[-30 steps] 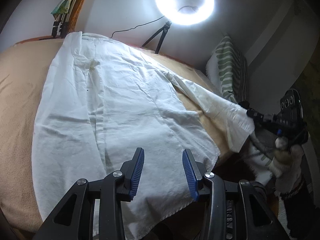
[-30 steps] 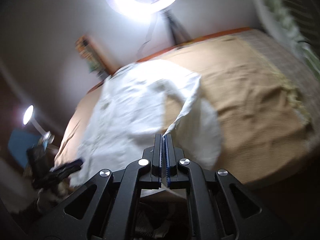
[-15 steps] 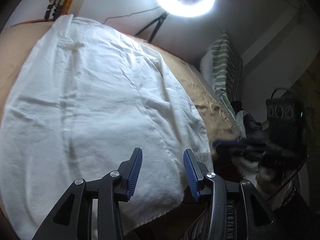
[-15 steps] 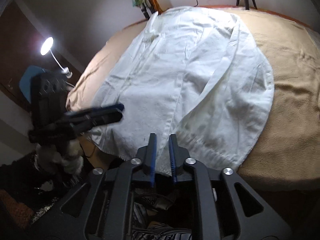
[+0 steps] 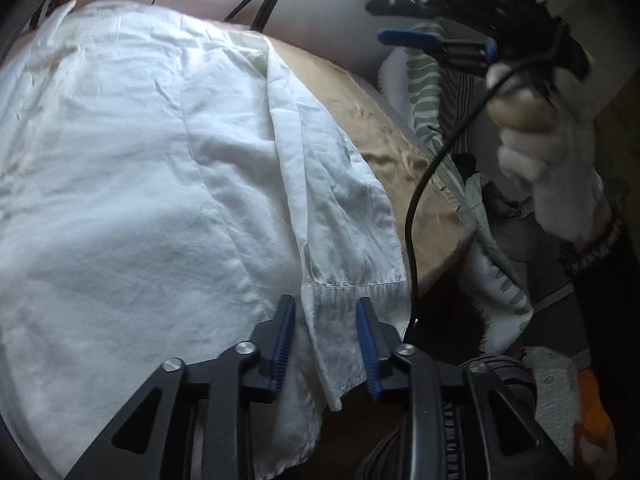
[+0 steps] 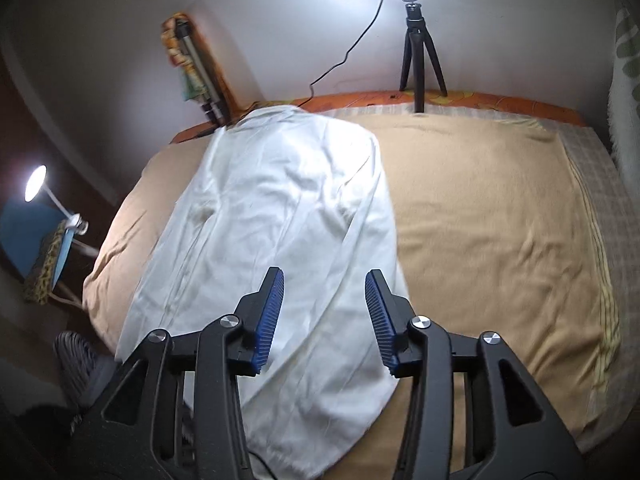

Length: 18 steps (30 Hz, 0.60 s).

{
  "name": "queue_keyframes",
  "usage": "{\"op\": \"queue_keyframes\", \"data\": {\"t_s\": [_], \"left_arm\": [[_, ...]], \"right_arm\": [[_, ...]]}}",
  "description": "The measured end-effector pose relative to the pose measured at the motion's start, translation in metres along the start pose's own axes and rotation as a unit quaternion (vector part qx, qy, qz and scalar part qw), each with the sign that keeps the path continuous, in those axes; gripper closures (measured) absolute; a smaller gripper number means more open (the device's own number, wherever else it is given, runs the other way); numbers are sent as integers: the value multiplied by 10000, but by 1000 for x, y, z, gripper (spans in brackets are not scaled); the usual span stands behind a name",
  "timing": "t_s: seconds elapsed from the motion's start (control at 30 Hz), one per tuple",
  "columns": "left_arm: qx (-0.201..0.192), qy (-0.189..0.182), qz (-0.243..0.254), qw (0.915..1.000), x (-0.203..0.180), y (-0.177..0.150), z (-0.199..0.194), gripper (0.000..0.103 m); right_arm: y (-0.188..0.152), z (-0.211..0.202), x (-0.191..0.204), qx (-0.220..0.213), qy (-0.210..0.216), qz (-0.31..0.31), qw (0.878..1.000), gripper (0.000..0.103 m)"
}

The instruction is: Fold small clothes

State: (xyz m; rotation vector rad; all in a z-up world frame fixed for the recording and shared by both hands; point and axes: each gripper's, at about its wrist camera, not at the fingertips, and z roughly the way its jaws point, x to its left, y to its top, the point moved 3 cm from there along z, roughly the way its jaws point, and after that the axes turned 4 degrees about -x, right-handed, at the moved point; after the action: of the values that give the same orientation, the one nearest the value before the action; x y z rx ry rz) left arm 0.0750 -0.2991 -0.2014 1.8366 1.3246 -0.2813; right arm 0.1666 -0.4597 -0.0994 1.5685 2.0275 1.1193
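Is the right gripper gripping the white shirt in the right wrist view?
No, the right gripper stands open above the white shirt, nothing pinched.

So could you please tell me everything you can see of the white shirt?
The shirt is white, thin, creased woven cloth, lying flat on the tan blanket, collar end toward the ring light. One sleeve is folded over its body, running down to a stitched cuff at the near edge. The cuff lies between the pads of the left gripper, which do not press it. The right gripper hovers open above it, holding nothing.
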Motion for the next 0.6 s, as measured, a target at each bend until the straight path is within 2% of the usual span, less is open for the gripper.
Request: {"op": "queue_keyframes", "data": {"t_s": [0.07,0.17,0.23,0.37,0.43,0.47,0.6], "left_arm": [[-30,-6,-79,10000,4,0,3,93],[-55,-41,-130,9999,6,0,7,99],[-52,-65,-135,9999,7,1,9,101],[-65,-21,-4,10000,1,3,10,102],[-92,-25,44,9999,-1,5,9,102],[-103,-37,63,9999,-3,5,9,102],[-151,-121,90,9998,-5,8,6,103]], "right_arm": [[17,23,-4,102,-155,-57,9998,58],[32,57,-10,281,-300,-36,9992,58],[38,83,-15,420,-401,27,9983,58],[43,130,-25,722,-885,16,9935,58],[43,146,-31,809,-1087,11,9908,75],[44,153,-33,846,-1128,7,9900,93],[51,151,-31,694,-1150,9,9909,99]]}}
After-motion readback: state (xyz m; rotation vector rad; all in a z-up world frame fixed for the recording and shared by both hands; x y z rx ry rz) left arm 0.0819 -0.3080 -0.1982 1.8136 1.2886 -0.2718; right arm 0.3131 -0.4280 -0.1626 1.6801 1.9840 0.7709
